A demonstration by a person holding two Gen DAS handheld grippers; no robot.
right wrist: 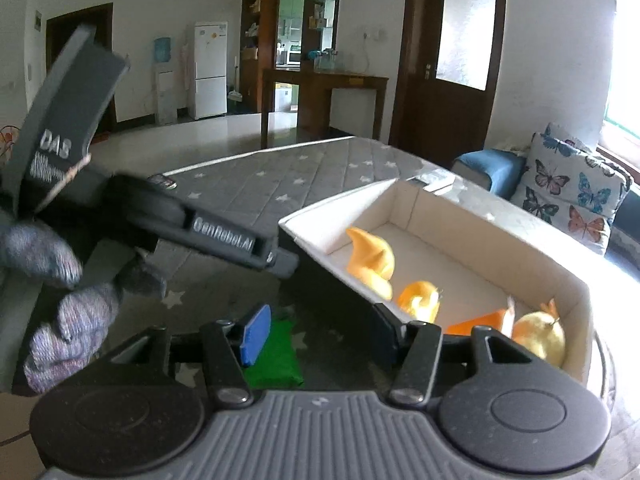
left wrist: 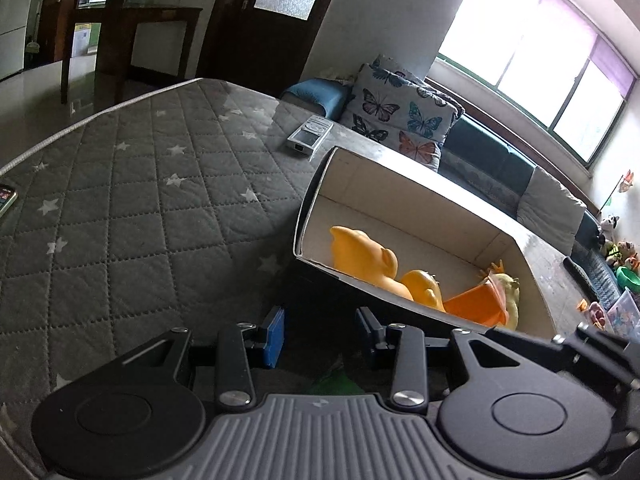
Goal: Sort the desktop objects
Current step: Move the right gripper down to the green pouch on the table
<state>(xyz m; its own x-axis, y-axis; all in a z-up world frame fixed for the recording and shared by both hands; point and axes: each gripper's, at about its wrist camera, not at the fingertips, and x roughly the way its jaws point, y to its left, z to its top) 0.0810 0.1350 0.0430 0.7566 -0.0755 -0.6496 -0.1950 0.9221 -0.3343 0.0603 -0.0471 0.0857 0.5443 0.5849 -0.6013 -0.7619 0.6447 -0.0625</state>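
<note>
Left wrist view first: my left gripper (left wrist: 320, 332) hangs with its jaws apart and nothing between them, a blue pad (left wrist: 275, 336) on one finger, and a sliver of the green block (left wrist: 334, 380) beneath. Just beyond sits the white cardboard box (left wrist: 316, 204), dark on the outside, on the grey star-quilted mat (left wrist: 140, 200). Inside lie orange rubber toys (left wrist: 366, 258) and a yellow duck (left wrist: 508, 292) with an orange bill. Farther off, a small grey device (left wrist: 310, 136) rests on the mat, near a butterfly-print cushion (left wrist: 396, 120).

From the right wrist, my right gripper (right wrist: 316, 340) is also spread wide, holding nothing, directly over the green block (right wrist: 276, 356) lying on the mat beside the box (right wrist: 404, 208). To its left a gloved hand (right wrist: 68, 320) grips the other tool, whose arm reads "GenRobot.AI" (right wrist: 222, 236), with "DAS" (right wrist: 56, 144) on the body. Far back stands a white fridge (right wrist: 210, 72).
</note>
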